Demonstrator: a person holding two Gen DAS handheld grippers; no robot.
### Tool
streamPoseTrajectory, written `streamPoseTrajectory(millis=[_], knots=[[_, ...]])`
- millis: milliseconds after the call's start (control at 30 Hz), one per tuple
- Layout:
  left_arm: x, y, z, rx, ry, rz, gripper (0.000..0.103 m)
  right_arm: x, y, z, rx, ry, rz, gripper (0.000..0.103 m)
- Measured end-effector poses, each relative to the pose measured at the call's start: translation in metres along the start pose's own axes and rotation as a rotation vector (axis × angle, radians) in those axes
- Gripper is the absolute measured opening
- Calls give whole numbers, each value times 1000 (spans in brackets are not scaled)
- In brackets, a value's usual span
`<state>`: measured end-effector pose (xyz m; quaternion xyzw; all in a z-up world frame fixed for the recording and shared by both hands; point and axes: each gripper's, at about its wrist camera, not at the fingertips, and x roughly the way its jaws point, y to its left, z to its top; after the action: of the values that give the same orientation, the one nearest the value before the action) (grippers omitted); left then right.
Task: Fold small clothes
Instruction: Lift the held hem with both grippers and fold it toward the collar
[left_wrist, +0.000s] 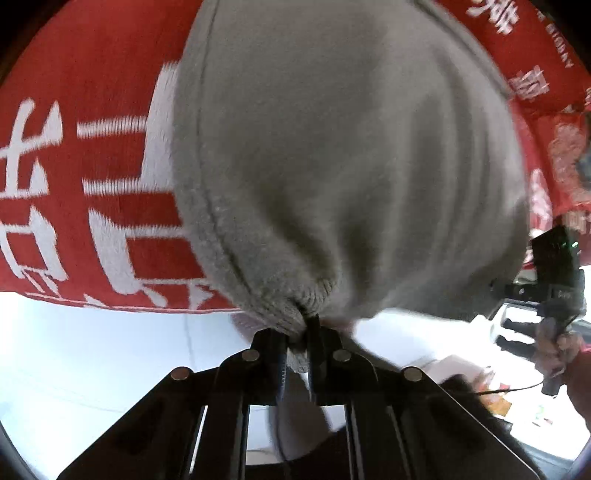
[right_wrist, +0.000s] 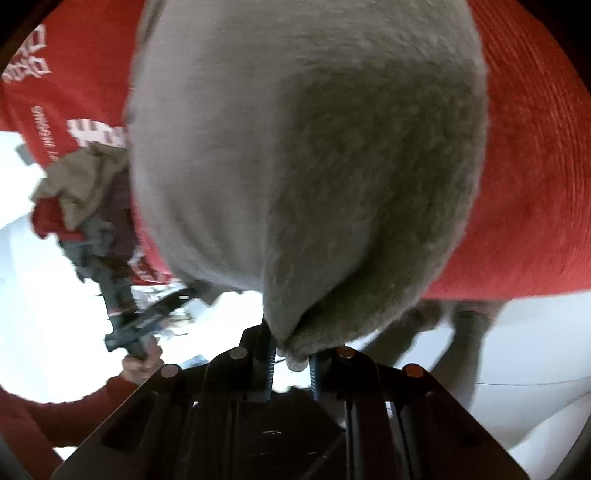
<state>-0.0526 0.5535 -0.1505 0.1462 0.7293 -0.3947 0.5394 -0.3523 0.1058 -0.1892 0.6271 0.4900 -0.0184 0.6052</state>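
Pinching only the grey garment (left_wrist: 332, 147) hem, left hand-held gripper (left_wrist: 297, 332) and right hand-held gripper (right_wrist: 293, 354) risked slipping under tension.

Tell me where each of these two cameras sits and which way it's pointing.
Left wrist: on the left hand-held gripper, looking along its fingers at the grey garment it pinches, over a red cloth; the other hand shows at right.
Right wrist: on the right hand-held gripper, also shut on the grey garment; a hand and red sleeve show at left.
Shared: garment, red cloth.
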Motion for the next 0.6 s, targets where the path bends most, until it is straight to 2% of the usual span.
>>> streamPoseTrajectory(millis=[33, 167, 300, 400, 467, 567, 600], knots=[[-2, -7, 3, -8, -10, -17, 9, -4, 5, -2, 1, -11, 29, 16], [-47, 7, 12, -48, -95, -133, 9, -25, 32, -8, -4, -79, 146, 16], [-83, 0, 36, -72, -182, -201, 9, -50, 60, -2, -13, -183, 278, 16], [-111, 4, 62, -96, -255, -228, 9, -71, 77, 9, -27, -252, 368, 16], [-120, -8, 68, -107, -292, -228, 9, -87, 90, 25, -44, -292, 423, 16], [-138, -10, 104, -117, -363, -232, 9, -107, 110, 51, -74, -324, 468, 16], [-135, -29, 118, -118, -380, -230, 9, -111, 117, 61, -83, -330, 475, 16]])
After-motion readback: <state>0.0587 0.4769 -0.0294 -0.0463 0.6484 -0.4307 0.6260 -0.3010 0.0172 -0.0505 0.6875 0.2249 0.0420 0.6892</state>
